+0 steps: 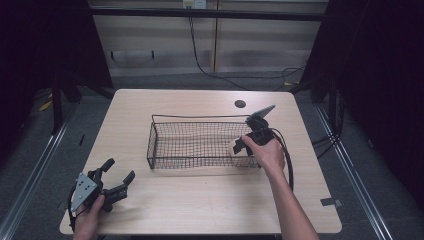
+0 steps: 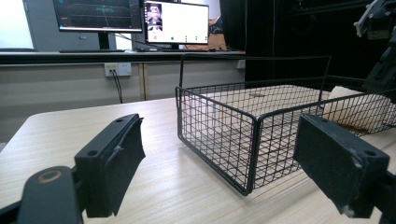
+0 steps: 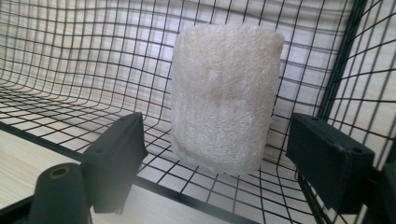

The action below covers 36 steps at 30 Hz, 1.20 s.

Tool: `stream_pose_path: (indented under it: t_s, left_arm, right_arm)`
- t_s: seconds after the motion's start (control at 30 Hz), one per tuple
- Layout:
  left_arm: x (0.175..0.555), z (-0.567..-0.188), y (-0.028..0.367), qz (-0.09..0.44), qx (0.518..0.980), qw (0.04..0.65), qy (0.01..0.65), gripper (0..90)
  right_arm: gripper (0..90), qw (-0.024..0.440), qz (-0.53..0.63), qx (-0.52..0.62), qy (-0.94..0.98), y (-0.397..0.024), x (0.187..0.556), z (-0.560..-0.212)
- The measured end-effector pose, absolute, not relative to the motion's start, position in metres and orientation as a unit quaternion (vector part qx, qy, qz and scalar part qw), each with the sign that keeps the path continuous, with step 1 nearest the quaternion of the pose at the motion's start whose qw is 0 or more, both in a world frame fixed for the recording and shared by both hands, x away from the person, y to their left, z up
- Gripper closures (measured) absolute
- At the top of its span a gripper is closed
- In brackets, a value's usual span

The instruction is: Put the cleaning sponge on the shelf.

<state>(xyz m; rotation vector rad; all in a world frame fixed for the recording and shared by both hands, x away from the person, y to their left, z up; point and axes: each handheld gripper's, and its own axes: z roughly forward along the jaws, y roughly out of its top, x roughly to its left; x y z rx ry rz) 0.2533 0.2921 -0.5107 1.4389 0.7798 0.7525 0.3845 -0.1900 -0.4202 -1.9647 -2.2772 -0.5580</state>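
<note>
Right gripper view: sponge [image 3: 224, 98] in the wire basket [image 3: 70, 70], long axis vertical in frame, between parted, non-touching jaws.

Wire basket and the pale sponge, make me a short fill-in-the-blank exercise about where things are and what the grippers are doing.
1. The pale sponge lies inside the wire ____.
2. The wire basket stands on a wooden ____.
3. The right gripper has its jaws ____, one on each side of the sponge without pressing it.
4. The left gripper, near the table's front left corner, holds ____.

Missing words: basket; table; open; nothing
</note>
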Motion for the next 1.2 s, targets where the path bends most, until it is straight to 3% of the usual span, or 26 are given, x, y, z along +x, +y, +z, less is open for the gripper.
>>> stream_pose_path:
  t_s: [0.9, 1.2]
  left_arm:
    - [0.253, -0.511, 0.292, 0.328, 0.627, 0.621, 0.338, 15.7]
    - [0.253, -0.511, 0.292, 0.327, 0.626, 0.621, 0.339, 15.7]
  right_arm:
    - [26.9, 0.068, -0.267, -0.584, -0.763, -0.193, 0.356, -0.391]
    - [26.9, 0.057, -0.276, -0.563, -0.777, -0.194, 0.339, -0.381]
